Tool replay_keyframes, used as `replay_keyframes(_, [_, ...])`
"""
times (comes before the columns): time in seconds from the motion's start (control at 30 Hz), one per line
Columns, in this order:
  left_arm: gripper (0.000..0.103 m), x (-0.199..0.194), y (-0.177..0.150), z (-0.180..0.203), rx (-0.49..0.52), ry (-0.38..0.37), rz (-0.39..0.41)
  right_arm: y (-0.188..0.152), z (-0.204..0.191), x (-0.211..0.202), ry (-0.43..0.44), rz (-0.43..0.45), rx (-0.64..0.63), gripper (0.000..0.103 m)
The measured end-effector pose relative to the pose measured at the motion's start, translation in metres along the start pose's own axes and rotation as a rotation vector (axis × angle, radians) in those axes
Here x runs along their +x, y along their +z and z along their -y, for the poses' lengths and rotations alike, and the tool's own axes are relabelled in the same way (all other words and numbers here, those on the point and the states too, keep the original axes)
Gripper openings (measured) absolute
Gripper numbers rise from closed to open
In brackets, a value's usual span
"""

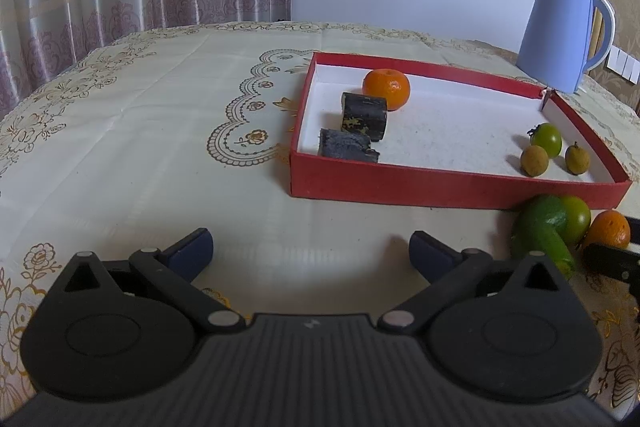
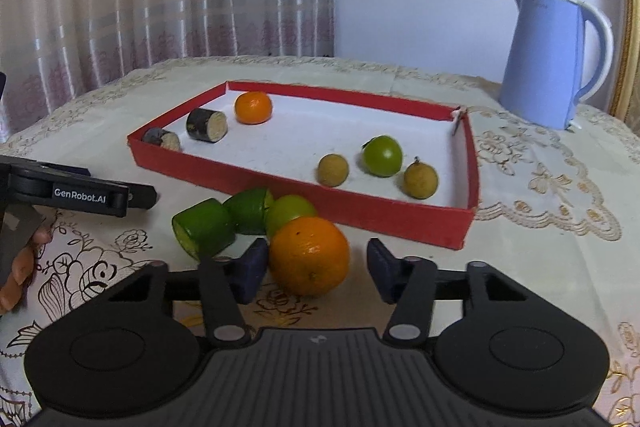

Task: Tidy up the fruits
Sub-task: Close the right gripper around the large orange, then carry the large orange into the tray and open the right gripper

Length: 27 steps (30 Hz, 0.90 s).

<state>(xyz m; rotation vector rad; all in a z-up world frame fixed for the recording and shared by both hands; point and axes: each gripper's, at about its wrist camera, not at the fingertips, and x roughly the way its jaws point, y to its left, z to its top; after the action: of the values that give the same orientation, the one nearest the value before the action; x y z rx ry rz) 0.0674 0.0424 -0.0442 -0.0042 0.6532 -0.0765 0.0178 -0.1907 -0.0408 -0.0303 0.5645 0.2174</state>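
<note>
With the right gripper [image 2: 318, 269] spread wide around the round orange tangerine [image 2: 309, 254] lying just outside the shallow red cardboard tray [image 2: 304, 193], centre both pads before squeezing gently, while the left gripper [image 1: 310, 251] waits released over the tablecloth [image 1: 160, 147].

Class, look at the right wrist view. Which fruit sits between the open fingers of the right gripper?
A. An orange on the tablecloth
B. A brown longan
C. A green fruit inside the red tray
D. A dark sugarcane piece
A: the orange lies on the tablecloth, outside the red tray, between the spread fingers of the right gripper.
</note>
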Motion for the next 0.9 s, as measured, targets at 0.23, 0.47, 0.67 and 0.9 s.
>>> replay_keyframes(0.23, [0.103, 0.0, 0.0, 0.0, -0.001, -0.001, 0.0, -0.005, -0.005, 0.001, -0.001, 0.015, -0.007, 0.043])
replay_keyframes(0.47, [0.103, 0.0, 0.0, 0.0, -0.002, -0.001, 0.0, -0.001, 0.001, -0.016, -0.046, 0.072, 0.003, 0.043])
replay_keyframes(0.67, [0.103, 0.0, 0.0, 0.0, -0.003, -0.001, 0.0, 0.012, 0.014, -0.023, -0.09, 0.125, 0.028, 0.043])
replay_keyframes(0.9, [0.103, 0.0, 0.0, 0.0, -0.004, -0.001, 0.001, 0.031, 0.028, -0.003, -0.136, 0.118, 0.044, 0.043])
